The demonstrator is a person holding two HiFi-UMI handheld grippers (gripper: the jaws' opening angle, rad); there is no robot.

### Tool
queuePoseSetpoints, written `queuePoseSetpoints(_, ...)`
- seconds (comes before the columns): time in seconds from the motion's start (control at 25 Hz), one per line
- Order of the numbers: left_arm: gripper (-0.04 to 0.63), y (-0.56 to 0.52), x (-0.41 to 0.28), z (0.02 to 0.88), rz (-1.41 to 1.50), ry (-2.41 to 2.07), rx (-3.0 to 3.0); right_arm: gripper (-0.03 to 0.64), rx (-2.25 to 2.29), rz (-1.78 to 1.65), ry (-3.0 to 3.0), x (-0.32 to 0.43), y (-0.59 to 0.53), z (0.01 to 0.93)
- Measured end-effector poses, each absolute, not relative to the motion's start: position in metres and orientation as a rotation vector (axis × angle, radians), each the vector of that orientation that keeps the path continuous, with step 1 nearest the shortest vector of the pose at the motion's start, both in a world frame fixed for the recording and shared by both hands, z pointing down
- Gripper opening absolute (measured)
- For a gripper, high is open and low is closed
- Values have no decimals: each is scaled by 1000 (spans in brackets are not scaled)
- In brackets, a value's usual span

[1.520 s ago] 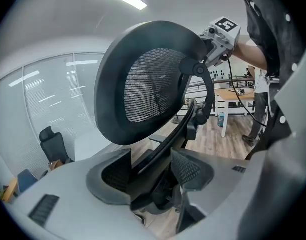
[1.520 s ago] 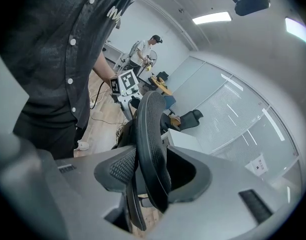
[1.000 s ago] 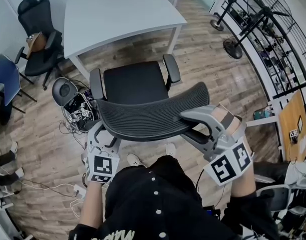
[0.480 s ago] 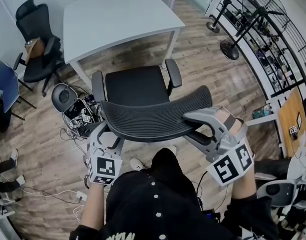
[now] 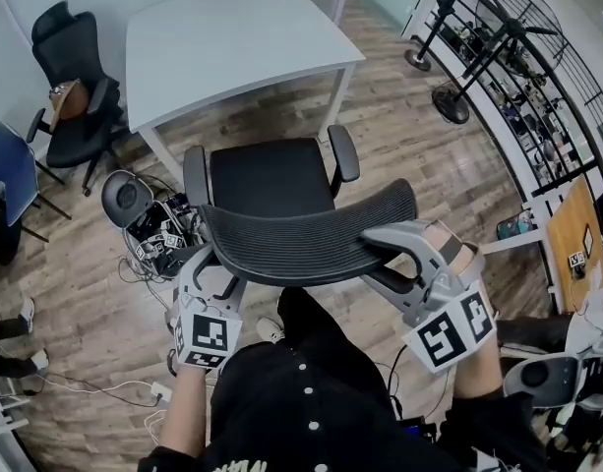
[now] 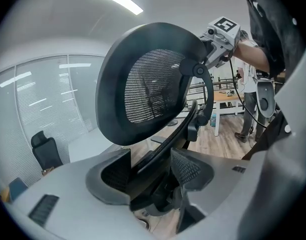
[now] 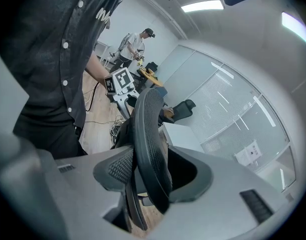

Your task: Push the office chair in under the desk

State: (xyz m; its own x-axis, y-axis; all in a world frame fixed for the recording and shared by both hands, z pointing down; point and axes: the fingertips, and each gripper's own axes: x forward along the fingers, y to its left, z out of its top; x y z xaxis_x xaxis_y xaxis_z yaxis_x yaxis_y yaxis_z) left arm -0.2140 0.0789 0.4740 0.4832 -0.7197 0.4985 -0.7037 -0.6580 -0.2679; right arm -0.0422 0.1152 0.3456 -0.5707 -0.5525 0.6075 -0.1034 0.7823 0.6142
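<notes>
Note office chair (image 5: 271, 180) on the wood floor (image 5: 409, 146), just short of the desk (image 5: 232, 37), seat facing it and not under the top. Read left gripper (image 5: 214, 268) as clamped on the left edge of the backrest (image 5: 301, 239), with the frame bar filling the gap between the pads (image 6: 185, 169); contact likely, not certain, in the dark. Log right gripper (image 5: 377, 256) astride the right edge, jaws just opening, near pad (image 7: 118, 166) against the mesh, far side clear.
</notes>
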Motion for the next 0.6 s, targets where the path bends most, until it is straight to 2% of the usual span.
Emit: queuePoseSetpoints(0.6, 270, 69, -217, 473, -918, 1292, -2681, 218, 498, -633, -2112, -45, 107, 346)
